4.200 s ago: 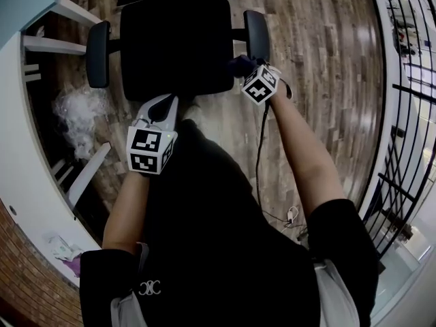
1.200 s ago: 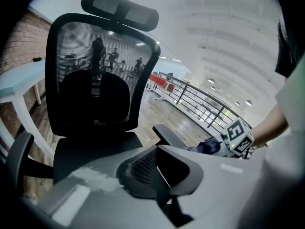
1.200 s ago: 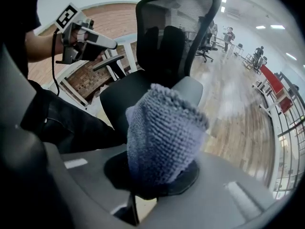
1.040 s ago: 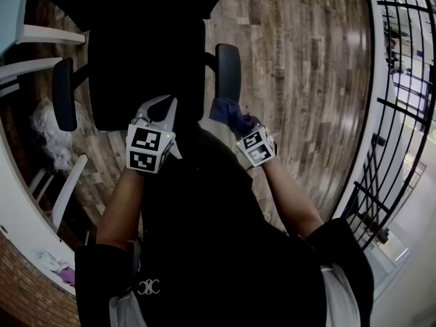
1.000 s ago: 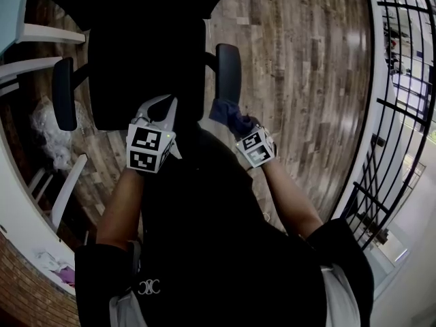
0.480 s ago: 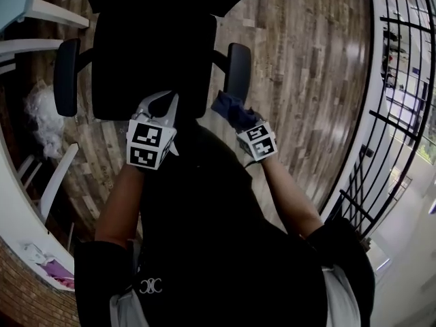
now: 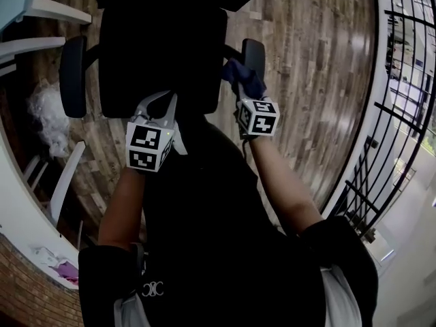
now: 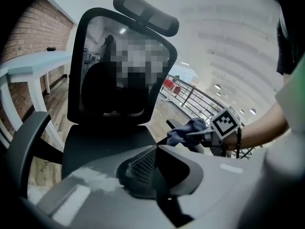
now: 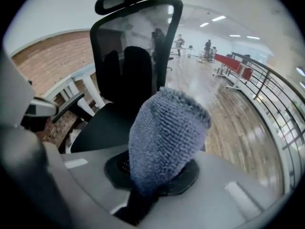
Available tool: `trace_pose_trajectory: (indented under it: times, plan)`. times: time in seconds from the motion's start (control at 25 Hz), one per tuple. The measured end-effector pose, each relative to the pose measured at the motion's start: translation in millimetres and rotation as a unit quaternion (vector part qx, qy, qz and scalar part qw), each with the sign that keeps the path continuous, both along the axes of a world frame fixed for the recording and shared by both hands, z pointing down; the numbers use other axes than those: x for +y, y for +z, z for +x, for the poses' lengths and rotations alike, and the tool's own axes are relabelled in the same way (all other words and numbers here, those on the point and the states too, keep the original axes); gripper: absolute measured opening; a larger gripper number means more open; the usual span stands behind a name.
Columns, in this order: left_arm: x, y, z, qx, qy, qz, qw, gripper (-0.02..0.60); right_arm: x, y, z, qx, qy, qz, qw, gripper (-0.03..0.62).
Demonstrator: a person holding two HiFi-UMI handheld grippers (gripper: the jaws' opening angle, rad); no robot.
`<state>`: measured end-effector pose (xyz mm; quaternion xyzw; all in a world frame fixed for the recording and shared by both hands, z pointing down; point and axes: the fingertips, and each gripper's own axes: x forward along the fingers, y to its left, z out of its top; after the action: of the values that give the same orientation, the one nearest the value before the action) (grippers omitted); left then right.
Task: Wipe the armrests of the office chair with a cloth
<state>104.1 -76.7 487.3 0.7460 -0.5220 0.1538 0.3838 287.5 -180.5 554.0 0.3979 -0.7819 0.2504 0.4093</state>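
Cloth (image 9: 164, 142) sits clamped in right gripper (image 7: 247, 91), just beside chair's right armrest (image 7: 255, 52).

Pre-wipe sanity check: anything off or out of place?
Nothing wrong with the office chair. Only oddity: a crumpled whitish wad on the floor by the desk leg. The cloth is clamped in the right gripper.

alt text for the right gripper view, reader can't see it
The right gripper is shut on a bunched blue-grey cloth that fills the middle of the view. Behind it stands a black mesh-backed office chair on a wooden floor, with a railing at right.
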Motion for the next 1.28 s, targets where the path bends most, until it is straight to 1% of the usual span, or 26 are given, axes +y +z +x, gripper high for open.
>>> trace_pose_trajectory:
  times: [0.08,0.12,0.16,0.24,0.32,0.4,0.44,0.52,0.56,0.6,0.64,0.68,0.8,0.84,0.88,0.92,1.08,1.2,1.28]
  plan:
    - [3,1,-8,-0.001,0.010,-0.003,0.9999,0.006,-6,-5,-11,-0.036,0.068,0.022,0.997,0.058]
    - [4,3,-12,-0.001,0.017,-0.006,0.9998,0.006,-9,-5,-17,-0.063,0.109,0.028,0.992,0.058]
    - [6,4,-17,-0.003,0.025,-0.009,0.9997,0.006,-10,-5,-24,-0.093,0.153,0.031,0.983,0.058]
    - [8,8,-27,-0.006,0.042,-0.015,0.9990,0.006,-10,1,-36,-0.150,0.239,0.029,0.959,0.058]
    - [8,12,-37,-0.011,0.060,-0.018,0.9980,0.006,-6,11,-47,-0.198,0.316,0.028,0.928,0.058]
    - [10,18,-46,-0.018,0.083,-0.022,0.9962,0.006,-1,23,-55,-0.240,0.386,0.031,0.890,0.058]
    - [11,22,-50,-0.022,0.095,-0.025,0.9949,0.006,1,28,-56,-0.260,0.420,0.036,0.869,0.058]
    - [13,28,-56,-0.029,0.120,-0.028,0.9919,0.006,4,35,-52,-0.299,0.487,0.056,0.819,0.058]
    - [13,30,-58,-0.033,0.133,-0.029,0.9901,0.006,3,38,-47,-0.314,0.516,0.070,0.793,0.059]
    - [13,33,-59,-0.036,0.147,-0.029,0.9881,0.006,3,41,-42,-0.325,0.540,0.084,0.772,0.059]
    - [13,35,-60,-0.039,0.159,-0.030,0.9860,0.006,1,45,-36,-0.331,0.557,0.098,0.755,0.060]
    - [13,37,-61,-0.042,0.171,-0.030,0.9839,0.006,0,50,-30,-0.333,0.572,0.112,0.741,0.060]
    - [13,46,-63,-0.044,0.198,-0.035,0.9787,0.006,-5,62,-13,-0.333,0.607,0.148,0.707,0.060]
    - [14,50,-63,-0.044,0.205,-0.037,0.9771,0.006,-8,63,-8,-0.333,0.613,0.159,0.699,0.060]
    - [15,54,-63,-0.043,0.212,-0.039,0.9756,0.006,-12,63,-5,-0.333,0.614,0.171,0.695,0.060]
    - [16,57,-64,-0.043,0.218,-0.042,0.9741,0.006,-16,62,-3,-0.334,0.612,0.182,0.694,0.060]
    - [18,66,-66,-0.042,0.233,-0.049,0.9703,0.006,-34,59,1,-0.330,0.599,0.213,0.698,0.060]
    - [19,67,-66,-0.040,0.237,-0.049,0.9695,0.006,-40,65,7,-0.323,0.603,0.218,0.696,0.060]
    - [19,67,-66,-0.039,0.238,-0.048,0.9694,0.006,-43,68,8,-0.317,0.603,0.219,0.699,0.060]
